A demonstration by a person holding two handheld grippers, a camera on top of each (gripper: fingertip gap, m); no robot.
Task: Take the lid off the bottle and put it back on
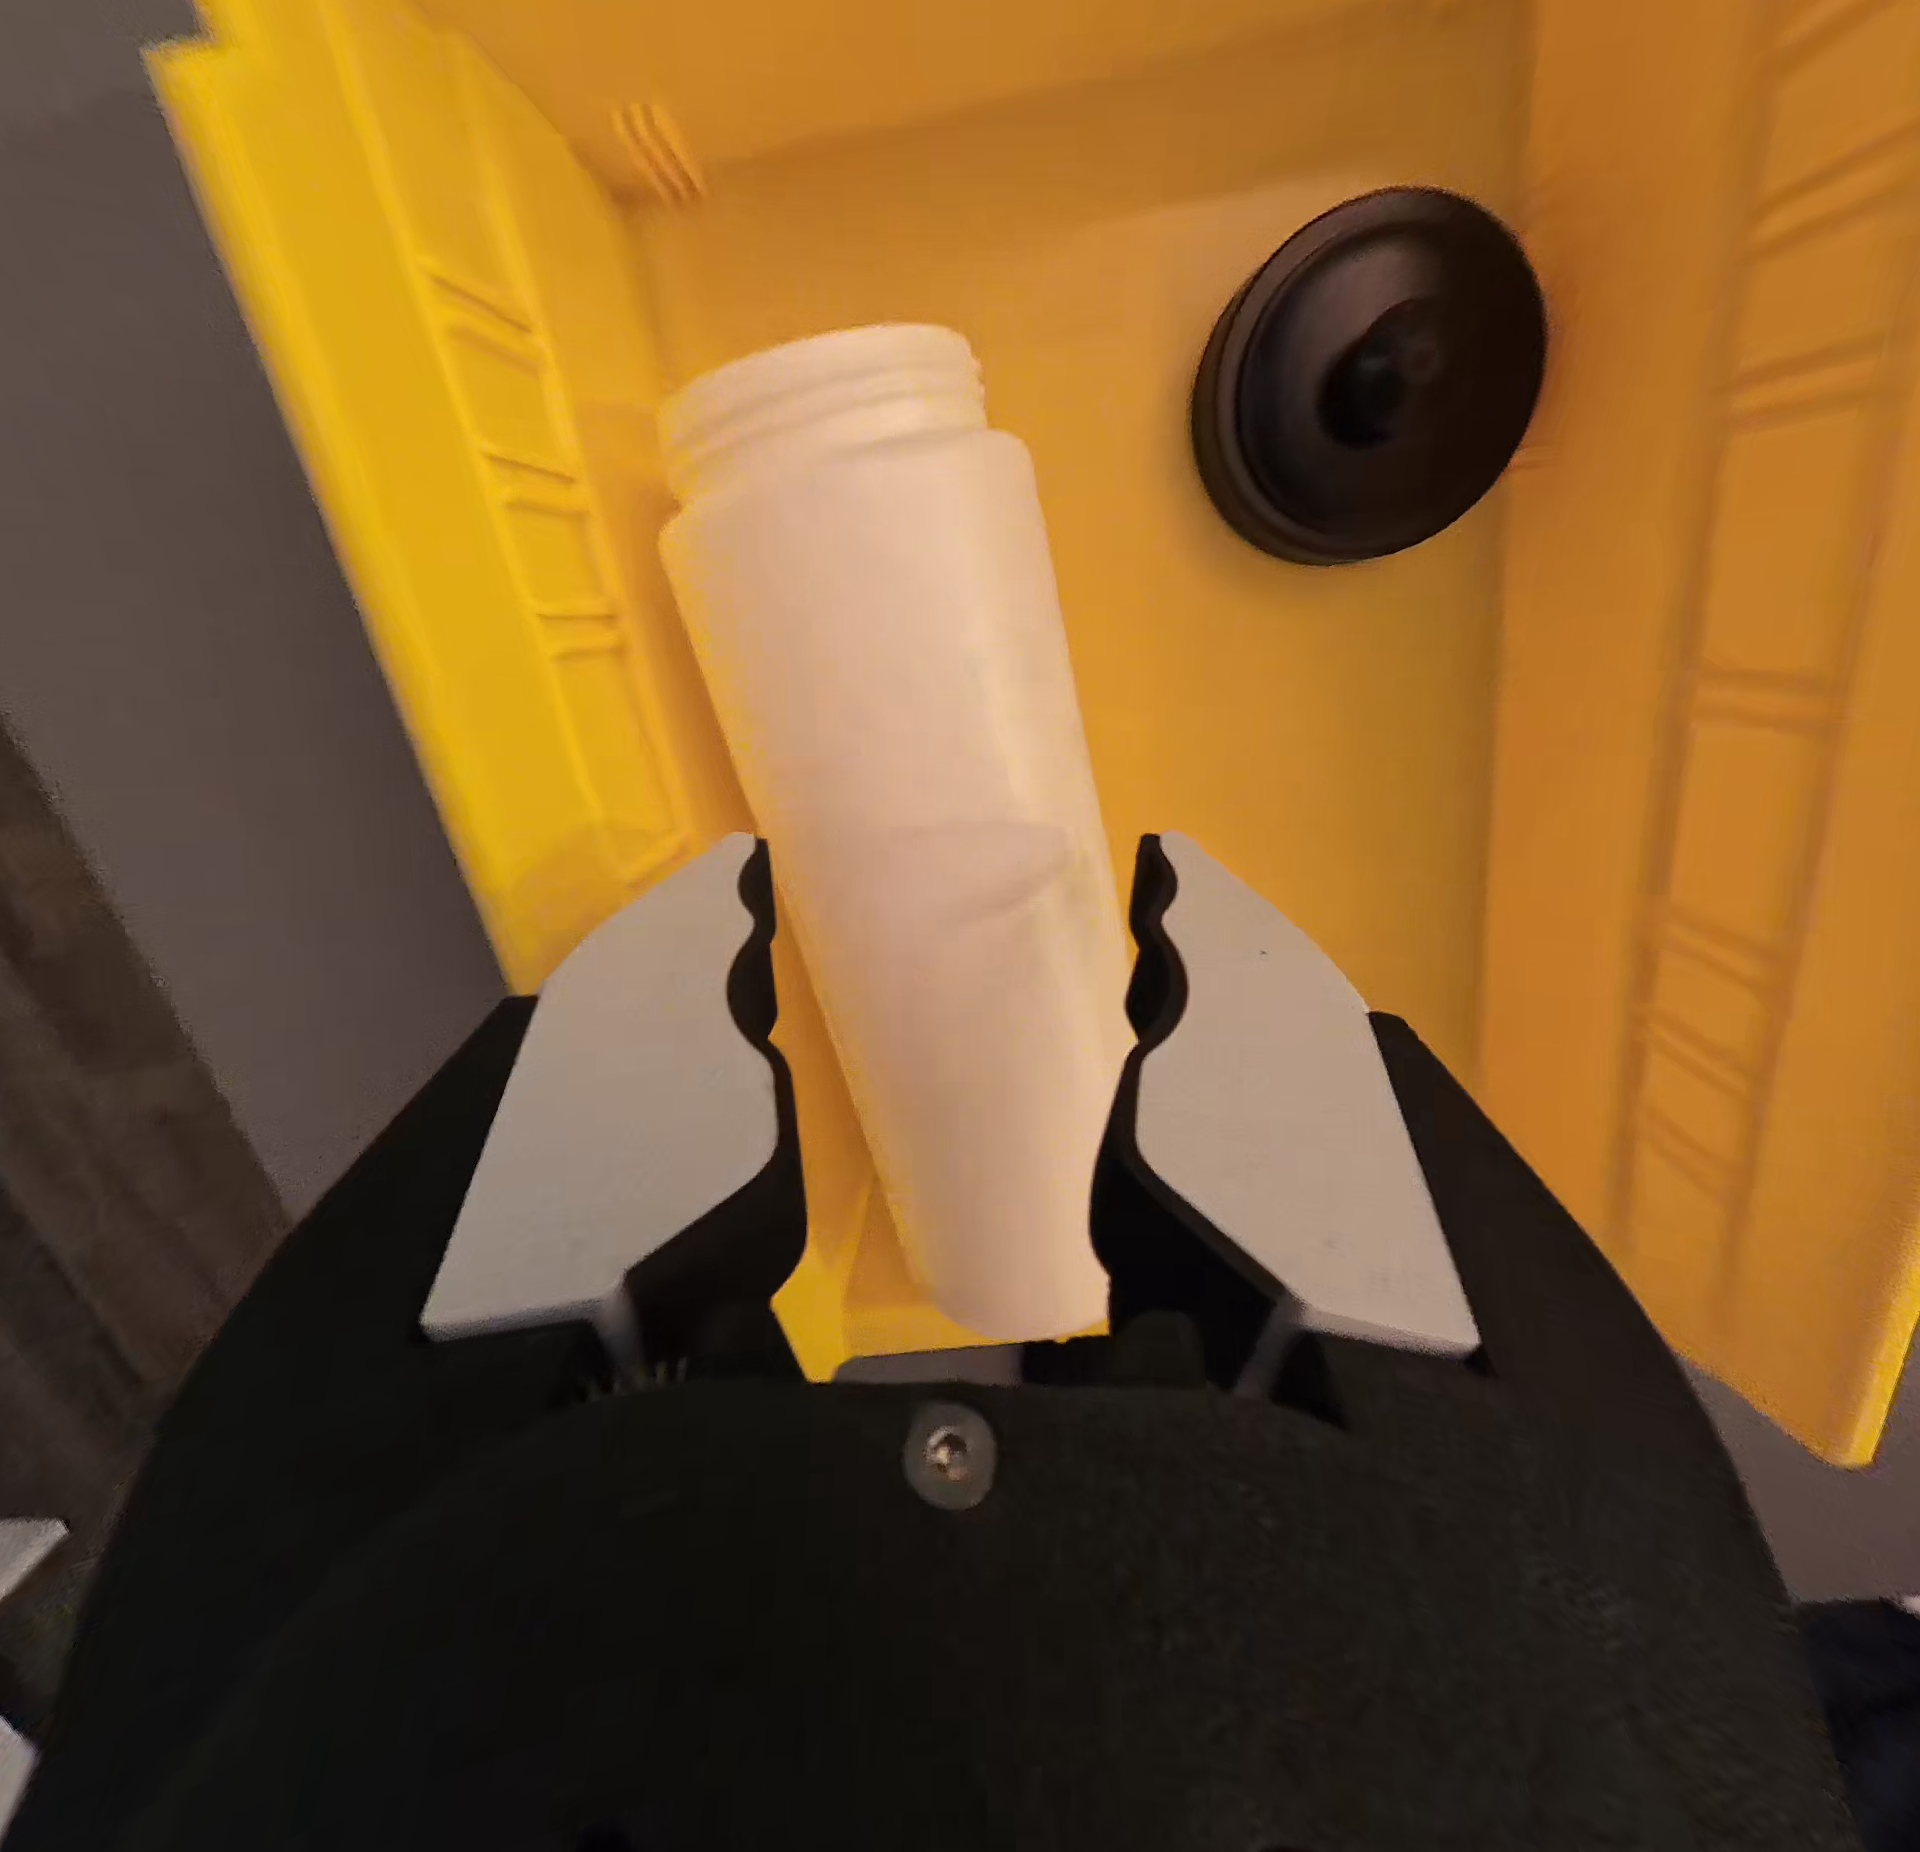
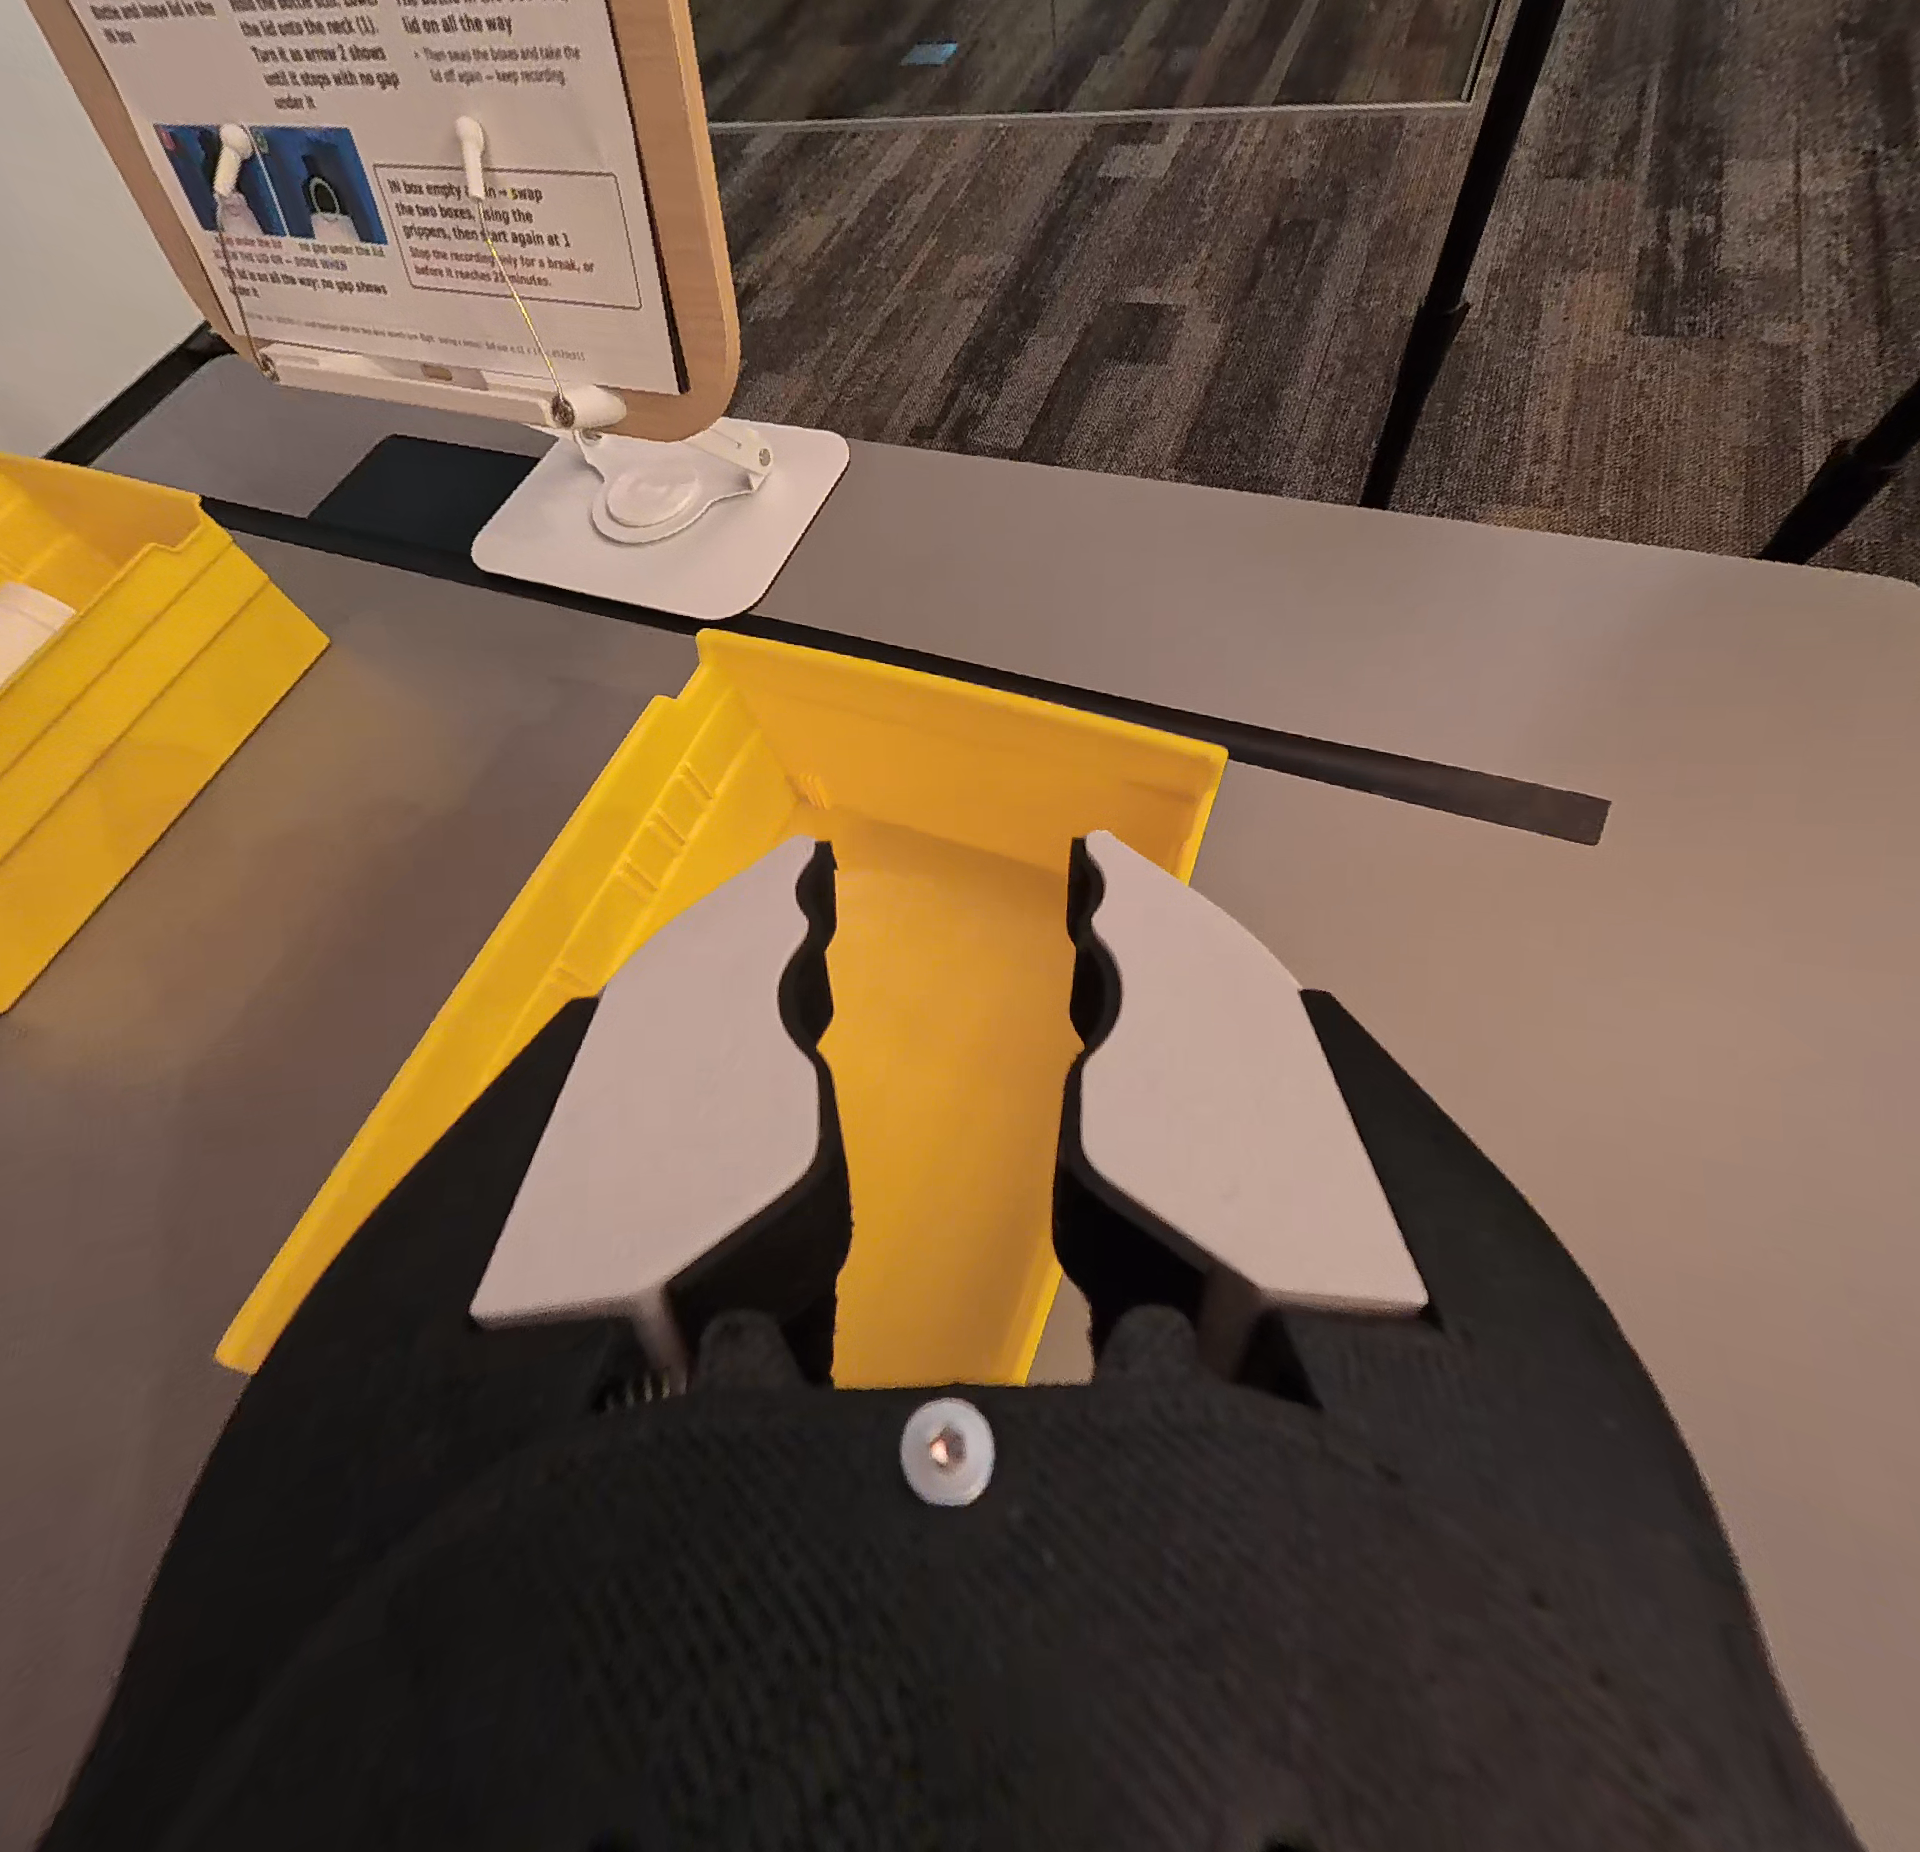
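In the left wrist view a white, lidless bottle [image 1: 894, 763] with a threaded neck lies tilted inside a yellow bin [image 1: 1299, 867], neck pointing away. My left gripper [image 1: 951, 867] has its fingertips against both sides of the bottle's lower body, which shows a dent there. The black round lid [image 1: 1371, 374] lies apart on the bin floor, to the right of the bottle's neck. My right gripper [image 2: 951, 867] is open and empty, held above a second yellow bin [image 2: 935, 753] whose visible inside holds nothing.
Another yellow bin [image 2: 135, 680] stands at the left of the grey table [image 2: 1507, 971], with a white thing [image 2: 26, 618] in it. An instruction board [image 2: 416, 171] on a white stand [image 2: 665, 524] stands behind. The table's far edge borders dark carpet. The gap from one gripper's tips to the other's is roughly 65 cm. To reach the black round lid [image 1: 1371, 374] in a straight line is about 10 cm for my left fingers, about 55 cm for my right.
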